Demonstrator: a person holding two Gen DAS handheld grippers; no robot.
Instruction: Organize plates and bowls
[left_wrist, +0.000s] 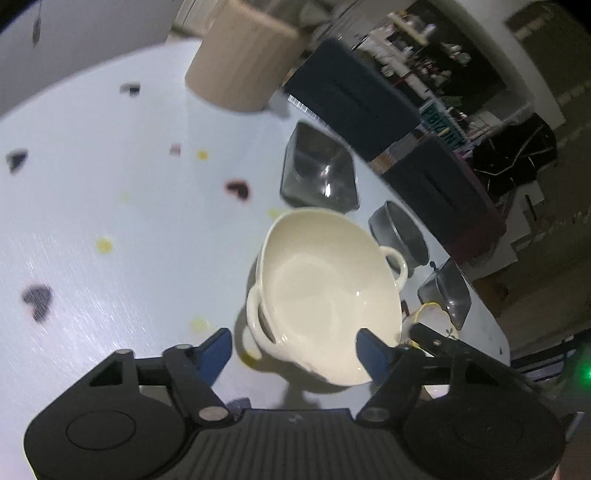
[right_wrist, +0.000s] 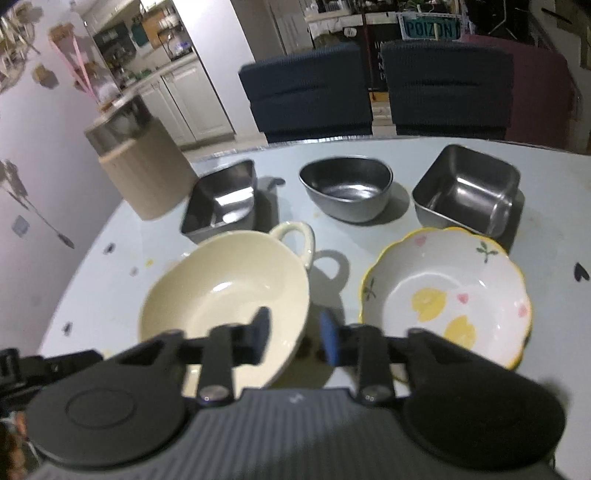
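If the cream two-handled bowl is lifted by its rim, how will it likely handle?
The cream bowl looks like glazed ceramic: probably rigid, fairly heavy and breakable. Its glossy rim may slip between fingers. Held at one edge, it would likely tilt; the loop handle seems a surer hold.

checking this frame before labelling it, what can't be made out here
- Left wrist view: the flowered bowl is mostly hidden behind the cream bowl and the left hand-held gripper.
- Right wrist view: the cream bowl's near rim is covered by the right hand-held gripper; whether its pads touch the rim is unclear.
- Left wrist view: the table stickers are blurred.
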